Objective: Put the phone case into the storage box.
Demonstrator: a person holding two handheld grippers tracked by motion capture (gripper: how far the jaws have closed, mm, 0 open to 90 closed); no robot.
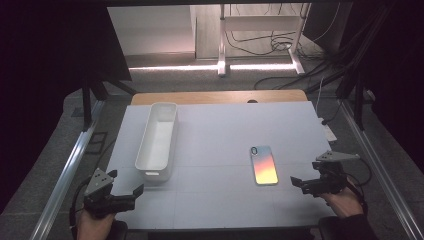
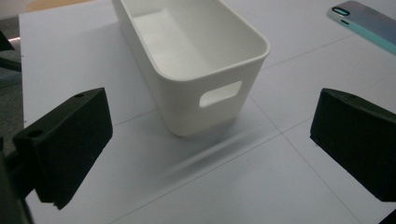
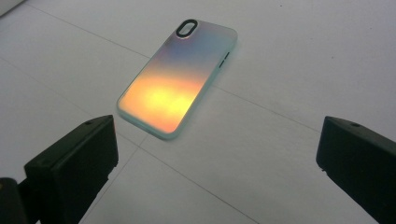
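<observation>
A phone case (image 1: 264, 165) with an iridescent orange-to-blue back lies flat on the white table, right of the middle; it also shows ahead in the right gripper view (image 3: 177, 79) and at the top right corner of the left gripper view (image 2: 364, 21). A long white bin (image 1: 157, 140) with handle cut-outs stands empty at the left (image 2: 196, 51). My left gripper (image 1: 125, 187) is open near the front left corner, just short of the bin's near end. My right gripper (image 1: 306, 175) is open at the front right, a little to the right of the case, with nothing between its jaws.
The white table top (image 1: 220, 130) sits on a wooden board whose far edge (image 1: 220, 96) shows behind it. Metal rails run along both sides. Beyond the table are a white stand (image 1: 260, 30) and loose cables on the floor.
</observation>
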